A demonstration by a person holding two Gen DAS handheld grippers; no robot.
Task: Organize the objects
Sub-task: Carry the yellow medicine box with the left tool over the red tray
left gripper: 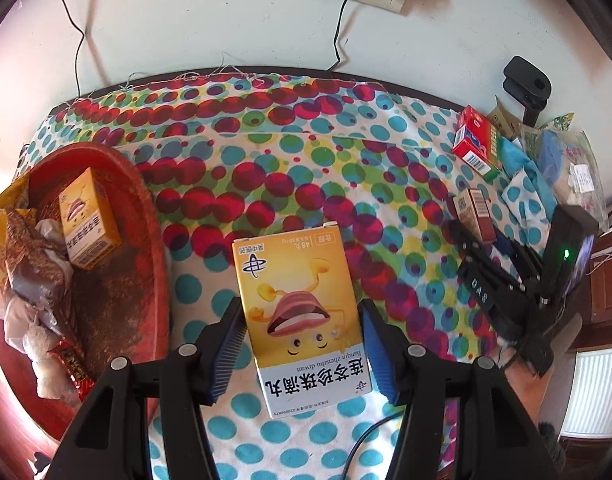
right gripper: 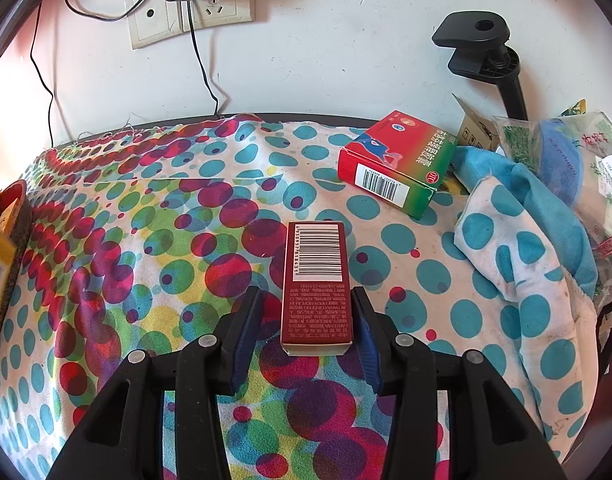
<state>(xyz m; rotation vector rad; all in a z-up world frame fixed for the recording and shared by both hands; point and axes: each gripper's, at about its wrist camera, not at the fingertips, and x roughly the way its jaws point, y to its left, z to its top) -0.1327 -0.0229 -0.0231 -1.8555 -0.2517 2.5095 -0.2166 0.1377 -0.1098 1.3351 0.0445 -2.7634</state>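
The left gripper (left gripper: 300, 350) holds a yellow box (left gripper: 302, 316) between its blue pads, jaws about half open, over the dotted cloth (left gripper: 298, 152); the left pad touches its edge, the right looks just off it. It reads "lianqin zhenzhu diwan" above large Chinese characters, with a cartoon mouth. A second yellow box (left gripper: 89, 220) lies in the red basin (left gripper: 146, 216) at left. The right gripper (right gripper: 306, 332) straddles a dark red box (right gripper: 317, 284) with a barcode, lying on the cloth; whether its fairly narrow jaws press it I cannot tell. A red-green box (right gripper: 397, 160) marked "OTC" lies near behind
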